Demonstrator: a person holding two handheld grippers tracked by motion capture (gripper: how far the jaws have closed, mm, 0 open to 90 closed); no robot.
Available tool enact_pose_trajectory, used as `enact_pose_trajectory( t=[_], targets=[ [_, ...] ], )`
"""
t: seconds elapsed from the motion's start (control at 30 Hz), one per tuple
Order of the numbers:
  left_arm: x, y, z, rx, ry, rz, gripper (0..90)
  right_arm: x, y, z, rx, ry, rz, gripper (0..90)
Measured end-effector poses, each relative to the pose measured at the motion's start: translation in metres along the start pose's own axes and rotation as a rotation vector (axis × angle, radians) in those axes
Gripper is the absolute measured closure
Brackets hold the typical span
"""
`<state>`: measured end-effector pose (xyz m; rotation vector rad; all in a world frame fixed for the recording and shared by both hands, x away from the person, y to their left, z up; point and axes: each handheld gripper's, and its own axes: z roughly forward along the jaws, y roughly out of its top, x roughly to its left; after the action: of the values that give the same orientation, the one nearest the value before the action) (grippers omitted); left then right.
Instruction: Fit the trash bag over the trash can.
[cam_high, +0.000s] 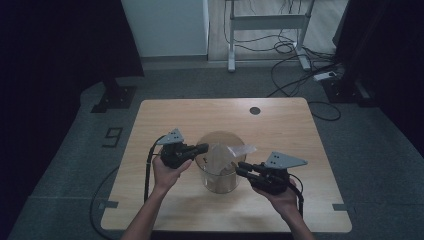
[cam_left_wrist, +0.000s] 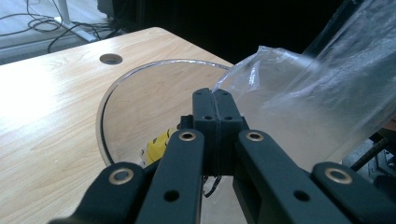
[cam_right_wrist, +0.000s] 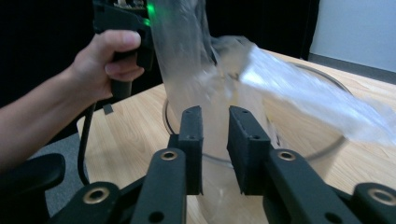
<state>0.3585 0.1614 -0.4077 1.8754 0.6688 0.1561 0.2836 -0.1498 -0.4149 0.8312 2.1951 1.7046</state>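
The clear container (cam_high: 218, 162) stands mid-counter, nearer the front edge. The left gripper (cam_high: 202, 148) has its fingers together, clamped on the plastic bag (cam_high: 222, 155) edge over the container's rim. The right gripper (cam_high: 240, 168) fingers stand apart, gripping nothing. Step in hand: lining the container. The next move calls for the right gripper to pinch the loose flap.

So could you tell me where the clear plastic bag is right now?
In the high view the clear plastic bag stands over the glass bowl at the table's centre, between both grippers; the left gripper pinches its edge.
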Motion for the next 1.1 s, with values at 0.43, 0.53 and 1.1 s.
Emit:
enact_pose_trajectory(
  t=[0.43,0.53,1.1],
  targets=[
    [-0.004,-0.003,0.002,0.006,-0.002,0.014,90.0,-0.005,0.021,0.028,-0.042,-0.067,-0.006,72.4],
    [-0.003,-0.003,0.001,0.005,-0.001,0.012,90.0,-0.013,0.026,0.029,-0.048,-0.068,0.015,72.7],
    [-0.006,-0.003,0.007,0.010,-0.008,0.011,90.0,-0.014,0.025,0.051,0.064,-0.056,-0.023,61.5]
  ],
)
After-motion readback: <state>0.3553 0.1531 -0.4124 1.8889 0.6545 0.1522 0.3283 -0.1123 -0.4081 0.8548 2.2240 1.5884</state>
